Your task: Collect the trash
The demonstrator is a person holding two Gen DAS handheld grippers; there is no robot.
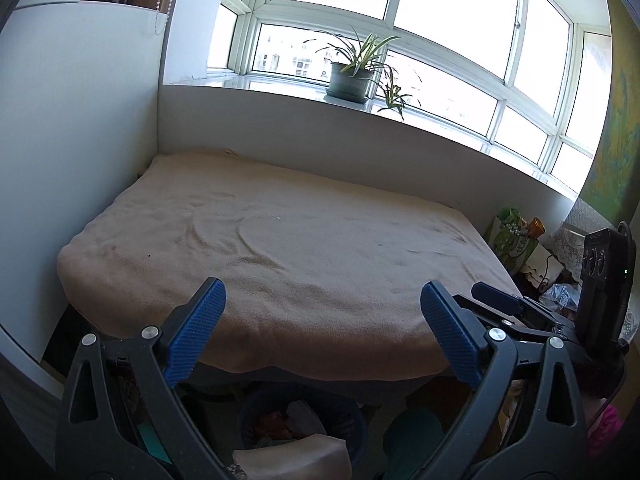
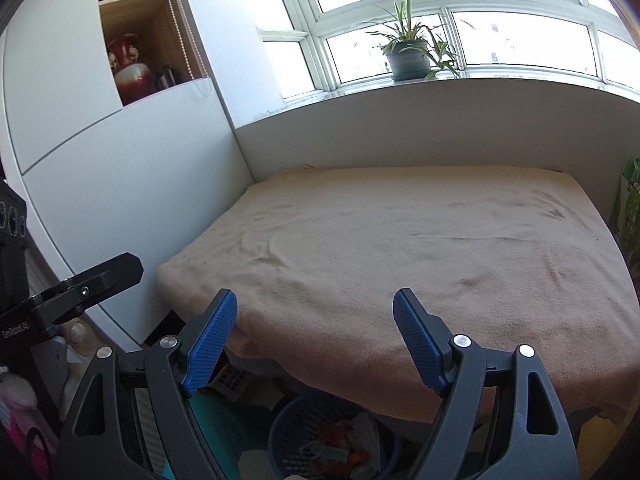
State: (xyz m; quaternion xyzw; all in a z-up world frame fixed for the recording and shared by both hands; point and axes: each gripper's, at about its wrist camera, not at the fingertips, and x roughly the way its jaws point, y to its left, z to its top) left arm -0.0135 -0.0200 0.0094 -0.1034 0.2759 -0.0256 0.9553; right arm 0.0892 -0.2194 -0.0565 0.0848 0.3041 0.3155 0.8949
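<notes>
Both tools [image 1: 320,296] [image 2: 314,306] agape above bin [image 2: 288,428]

Bright window [image 1: 400,20] glare; edges bowed, corners dark.

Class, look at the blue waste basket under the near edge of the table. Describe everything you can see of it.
The blue waste basket looks like plastic, round, with walls pierced by rows of small slots. It stands upright on the floor, partly tucked under the near edge of the table draped in beige cloth. It already holds trash: crumpled whitish wrapping and orange and red scraps. Its lower part is cut off by both pictures' bottom edge. Nothing grips it.
</notes>
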